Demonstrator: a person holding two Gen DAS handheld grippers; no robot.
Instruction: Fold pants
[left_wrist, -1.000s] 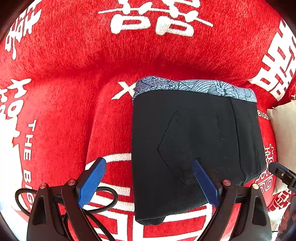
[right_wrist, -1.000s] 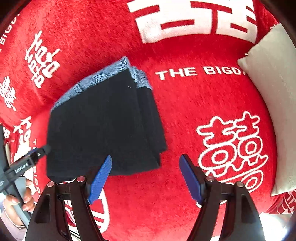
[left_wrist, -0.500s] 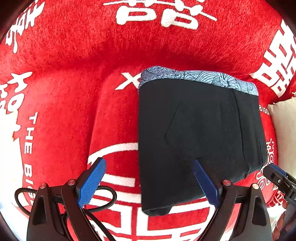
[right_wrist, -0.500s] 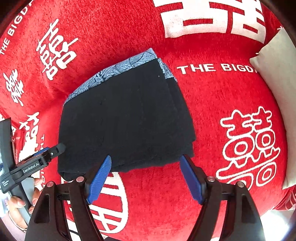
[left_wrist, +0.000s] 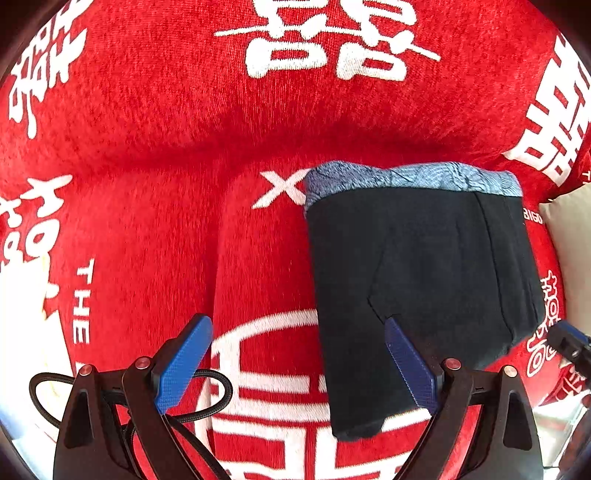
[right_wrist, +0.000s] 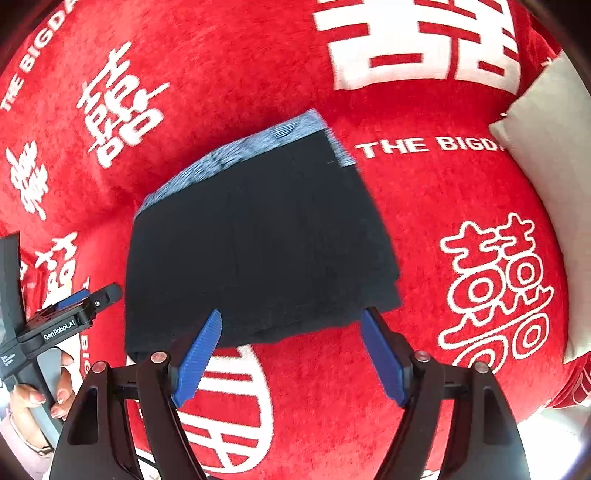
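Left wrist view: the left gripper (left_wrist: 295, 363) is pointing steeply down over a red plush cover (left_wrist: 155, 229) printed with white characters and lettering. Its blue-padded jaws are standing wide apart with nothing between them. The folded pants (left_wrist: 417, 280) are lying flat on the cover, to the right of centre — a dark, almost black rectangle with a blue patterned waistband (left_wrist: 410, 177) along the far edge. The gripper's right finger is overlapping the near part of the pants, though whether it is touching the cloth is hard to tell. A black cable (left_wrist: 207, 398) is looping behind the left finger. At the right edge, a sliver of the right gripper is poking in, mostly cut off, and a pale cushion (left_wrist: 569, 229) is showing only in part.

Right wrist view: the right gripper (right_wrist: 290, 356) is hanging above the near edge of the pants (right_wrist: 255, 251), jaws spread wide and empty. The picture is slightly blurred, so the waistband (right_wrist: 236, 155) pattern is smearing and layers in the fold are hard to separate. At the lower left, the other gripper's body is reaching toward the left edge of the pants, and a hand (right_wrist: 37, 398) is gripping its handle — fingers only, the rest cut off. The cushion (right_wrist: 550, 162) is lying at the right, well apart from the pants.
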